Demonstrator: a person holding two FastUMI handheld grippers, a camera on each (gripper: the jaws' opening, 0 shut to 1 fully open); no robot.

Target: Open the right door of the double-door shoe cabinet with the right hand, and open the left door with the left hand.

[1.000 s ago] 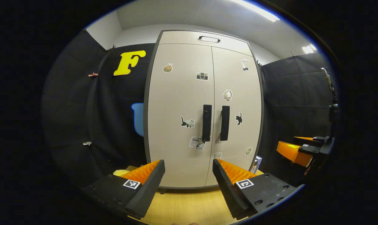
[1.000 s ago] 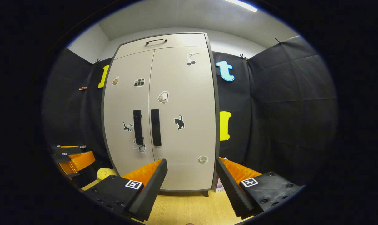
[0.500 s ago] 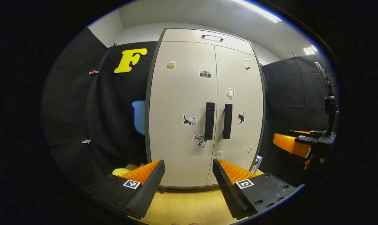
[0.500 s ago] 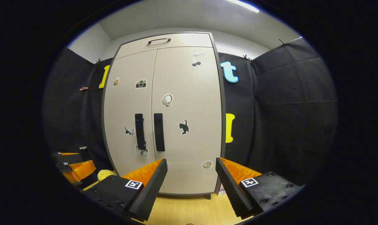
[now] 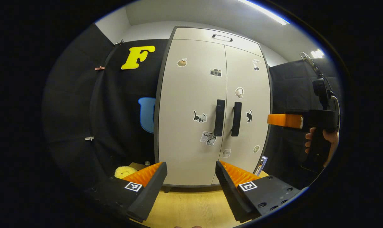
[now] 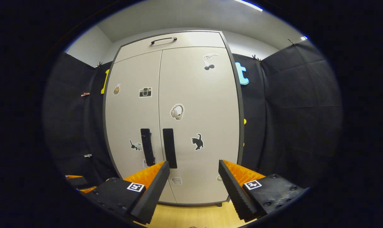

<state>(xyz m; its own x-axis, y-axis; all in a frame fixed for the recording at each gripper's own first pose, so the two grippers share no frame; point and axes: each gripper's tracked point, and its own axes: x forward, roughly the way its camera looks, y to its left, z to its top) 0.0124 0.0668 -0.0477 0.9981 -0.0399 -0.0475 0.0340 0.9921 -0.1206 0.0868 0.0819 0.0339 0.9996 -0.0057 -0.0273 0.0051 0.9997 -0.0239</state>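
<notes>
Both doors (image 6: 197,120) shut; my right gripper (image 6: 194,186) and left gripper (image 5: 191,186) have jaws spread. Handles (image 6: 170,147) sit side by side, so I risk snagging the wrong one.

Sharp, ceiling-lit, fisheye-bowed edges

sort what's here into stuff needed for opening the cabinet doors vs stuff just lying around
For the job:
right door handle
left door handle
right tongs, open
left tongs, open

Just lying about:
yellow plush toy on the floor left of the cabinet
small box beside its right foot
door stickers
</notes>
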